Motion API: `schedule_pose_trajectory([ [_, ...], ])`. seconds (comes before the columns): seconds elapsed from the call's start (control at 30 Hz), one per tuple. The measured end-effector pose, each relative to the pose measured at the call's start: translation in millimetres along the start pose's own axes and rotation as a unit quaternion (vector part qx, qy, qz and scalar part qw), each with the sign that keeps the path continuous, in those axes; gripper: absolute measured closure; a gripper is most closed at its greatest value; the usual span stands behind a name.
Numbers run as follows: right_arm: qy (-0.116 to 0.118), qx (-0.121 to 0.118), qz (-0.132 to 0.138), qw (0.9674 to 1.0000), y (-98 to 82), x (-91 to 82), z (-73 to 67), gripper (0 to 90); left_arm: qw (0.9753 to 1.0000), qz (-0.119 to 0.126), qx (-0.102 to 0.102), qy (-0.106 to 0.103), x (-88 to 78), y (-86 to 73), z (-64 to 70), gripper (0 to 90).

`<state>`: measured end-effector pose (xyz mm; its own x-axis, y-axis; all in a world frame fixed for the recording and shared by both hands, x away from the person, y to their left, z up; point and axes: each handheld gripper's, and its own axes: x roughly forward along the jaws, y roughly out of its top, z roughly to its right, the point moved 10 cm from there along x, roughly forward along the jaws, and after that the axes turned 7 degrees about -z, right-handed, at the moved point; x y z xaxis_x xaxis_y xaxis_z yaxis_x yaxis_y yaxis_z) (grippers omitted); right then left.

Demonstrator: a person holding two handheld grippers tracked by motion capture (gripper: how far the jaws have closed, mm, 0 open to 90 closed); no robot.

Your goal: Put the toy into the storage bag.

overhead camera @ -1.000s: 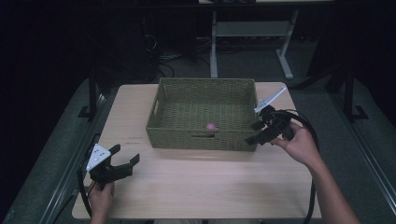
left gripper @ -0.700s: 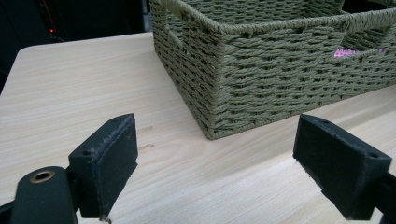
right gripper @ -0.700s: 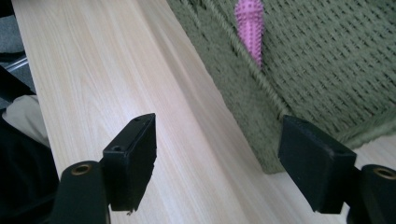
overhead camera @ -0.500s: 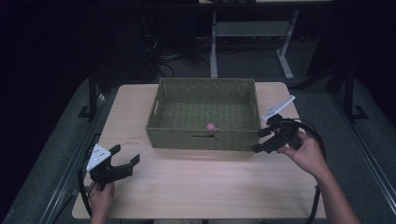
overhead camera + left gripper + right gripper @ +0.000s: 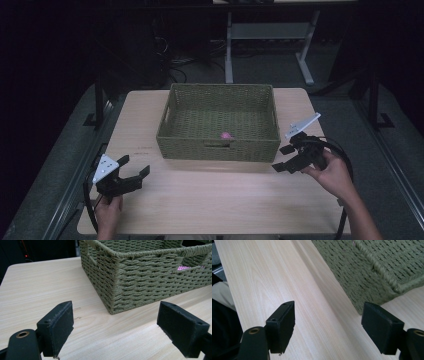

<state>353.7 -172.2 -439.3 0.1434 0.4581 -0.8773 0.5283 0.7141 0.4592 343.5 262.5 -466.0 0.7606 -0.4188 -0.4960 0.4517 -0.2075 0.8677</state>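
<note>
Both tongs stand with their jaws apart and nothing between them. From where I stand, the right tongs (image 5: 284,158) hang just off the basket's (image 5: 218,149) near right corner, low over the desk (image 5: 210,200), and the left tongs (image 5: 134,168) rest near the desk's front left, well apart from the basket. A small pink thing (image 5: 226,135) lies inside the basket on its woven floor, close behind the front wall and about at the middle of it, beside the handle slot; through the slot a bit of pink shows in the left gripper view (image 5: 183,268). From the right tongs it lies to the left and a little farther away, over the basket's rim; it looks roundish, so I can tell no long axis. The right hand (image 5: 332,172) seems somewhat nearer to it than the left. That hand holds its tongs pointing leftward along the basket's front, jaws side by side, the wrist low.
</note>
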Motion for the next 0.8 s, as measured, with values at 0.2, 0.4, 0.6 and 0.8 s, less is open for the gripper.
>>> schedule_pose_trajectory([
  [0.2,-0.002,0.001,-0.005,1.0000,-8.8,3.5,-1.9,26.0,1.0000,0.000,-0.001,0.000,0.2,-0.1,-0.6,13.3],
  [0.4,0.006,0.011,0.000,0.9999,-18.0,8.4,-2.7,25.9,1.0000,0.000,0.000,0.001,-0.4,-0.2,-0.6,13.3],
  [0.6,0.008,0.019,-0.002,0.9998,-29.8,15.8,-3.0,26.0,1.0000,0.000,0.000,0.000,-0.4,-0.3,-0.7,13.3],
  [0.8,0.016,0.034,0.004,0.9993,-40.6,19.5,-3.3,25.5,1.0000,-0.001,0.001,0.000,-0.6,-0.4,-0.6,13.3],
])
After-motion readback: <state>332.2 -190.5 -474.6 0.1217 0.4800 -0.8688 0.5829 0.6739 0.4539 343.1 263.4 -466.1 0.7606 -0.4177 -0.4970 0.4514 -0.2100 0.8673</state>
